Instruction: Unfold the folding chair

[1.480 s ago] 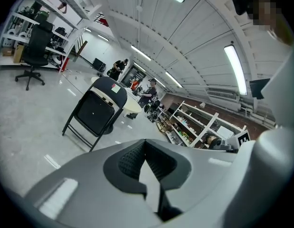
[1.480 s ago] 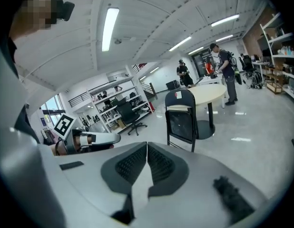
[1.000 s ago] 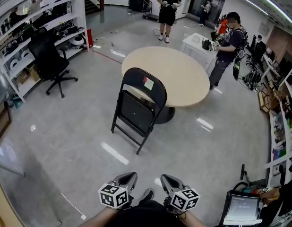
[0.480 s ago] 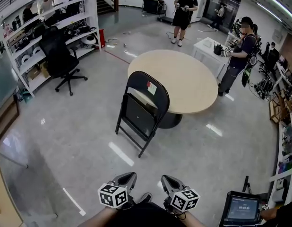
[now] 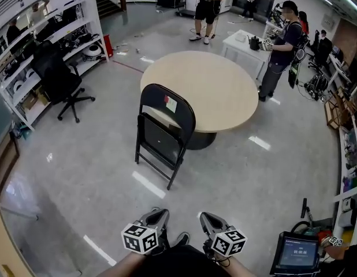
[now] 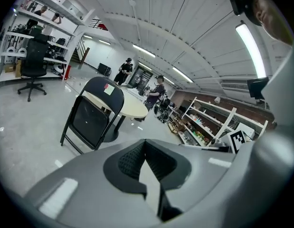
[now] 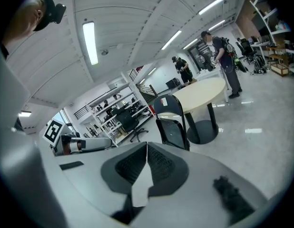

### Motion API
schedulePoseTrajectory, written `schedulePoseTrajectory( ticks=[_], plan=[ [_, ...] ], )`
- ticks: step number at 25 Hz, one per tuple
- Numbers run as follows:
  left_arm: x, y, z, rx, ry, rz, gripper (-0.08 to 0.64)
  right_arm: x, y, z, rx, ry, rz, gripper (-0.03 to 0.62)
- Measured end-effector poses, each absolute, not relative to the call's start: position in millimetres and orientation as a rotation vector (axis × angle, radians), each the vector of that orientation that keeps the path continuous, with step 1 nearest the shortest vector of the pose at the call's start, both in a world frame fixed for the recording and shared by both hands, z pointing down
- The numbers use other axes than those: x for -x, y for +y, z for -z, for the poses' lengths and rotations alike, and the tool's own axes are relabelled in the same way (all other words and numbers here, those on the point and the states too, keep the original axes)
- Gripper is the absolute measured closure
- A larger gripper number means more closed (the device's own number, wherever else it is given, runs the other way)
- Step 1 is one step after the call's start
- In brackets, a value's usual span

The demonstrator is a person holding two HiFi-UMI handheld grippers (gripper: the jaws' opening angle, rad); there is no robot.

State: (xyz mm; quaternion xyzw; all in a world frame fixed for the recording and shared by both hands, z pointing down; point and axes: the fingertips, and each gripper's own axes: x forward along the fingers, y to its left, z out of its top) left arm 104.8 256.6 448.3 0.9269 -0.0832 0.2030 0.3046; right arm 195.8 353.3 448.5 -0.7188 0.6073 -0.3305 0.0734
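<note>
A black folding chair stands on the grey floor beside a round beige table, its seat tipped up against the rounded back, which carries a small sticker. The chair also shows in the left gripper view and the right gripper view. My left gripper and right gripper are at the bottom of the head view, side by side near my body and well short of the chair. Both are shut with nothing between the jaws.
A black office chair stands by white shelving at the left. People stand beyond the table near a white side table. A tablet on a stand is at the lower right. More shelves line the right wall.
The head view has shifted as I walk; the chair and table sit a little closer and more to the left. Both grippers stay shut in the same spot in front of me.
</note>
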Motion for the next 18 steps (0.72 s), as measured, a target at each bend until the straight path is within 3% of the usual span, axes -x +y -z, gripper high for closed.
schedulePoseTrajectory(
  ticks=[7,18],
  plan=[
    [-160,225,-438,-2.487,-0.069,-0.515,0.554,-235,334,-440,2.275,1.704,0.957,0.584],
    [-188,129,-433,-2.468,0.014,-0.469,0.554,-260,236,-419,2.395,1.709,0.883,0.584]
  ],
)
